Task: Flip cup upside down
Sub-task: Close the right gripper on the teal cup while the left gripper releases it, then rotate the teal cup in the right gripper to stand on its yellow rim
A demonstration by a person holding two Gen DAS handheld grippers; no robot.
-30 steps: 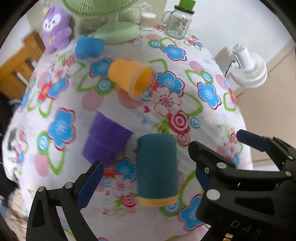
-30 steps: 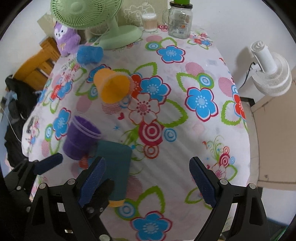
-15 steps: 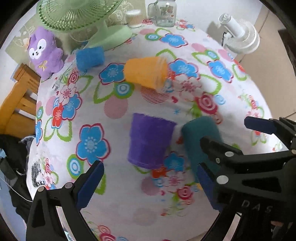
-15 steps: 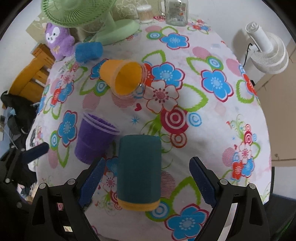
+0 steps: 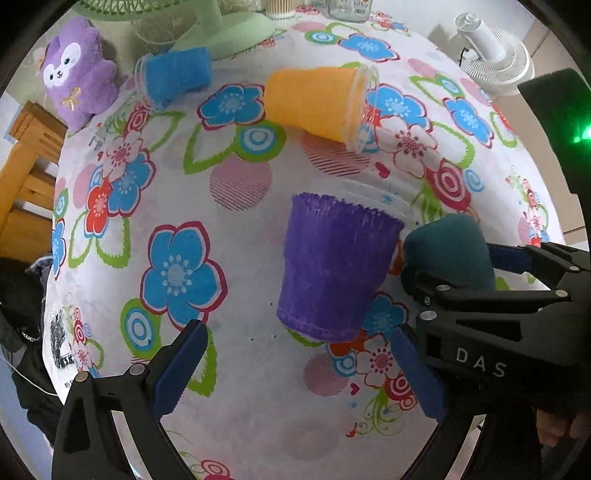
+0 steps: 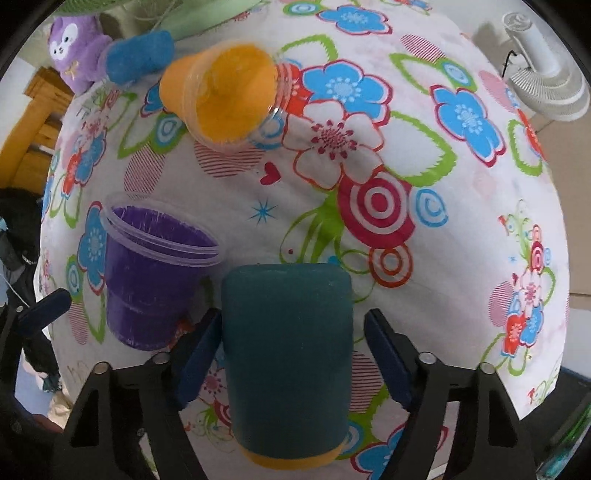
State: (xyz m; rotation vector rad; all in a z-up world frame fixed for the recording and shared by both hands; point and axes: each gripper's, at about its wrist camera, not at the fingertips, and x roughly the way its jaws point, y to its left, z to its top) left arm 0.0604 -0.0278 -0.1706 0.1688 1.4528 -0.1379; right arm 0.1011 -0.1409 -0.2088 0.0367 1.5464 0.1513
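A dark teal cup (image 6: 286, 354) with a yellow rim band stands upside down on the flowered tablecloth (image 6: 424, 155). My right gripper (image 6: 291, 362) is open with its jaws on either side of the teal cup; whether they touch it I cannot tell. A purple cup (image 5: 332, 269) stands upright just left of it, also seen in the right wrist view (image 6: 151, 273). My left gripper (image 5: 295, 373) is open and empty just in front of the purple cup. The teal cup (image 5: 448, 251) shows behind the right gripper's finger in the left wrist view.
An orange cup (image 5: 317, 103) and a blue cup (image 5: 173, 74) lie on their sides farther back. A purple plush toy (image 5: 77, 70), a green fan base (image 5: 229, 26) and a glass jar stand at the far edge. A white fan (image 5: 491, 51) sits on the floor right.
My right gripper has moved in and its jaws have narrowed around the teal cup. My left gripper has swung left and now faces the purple cup.
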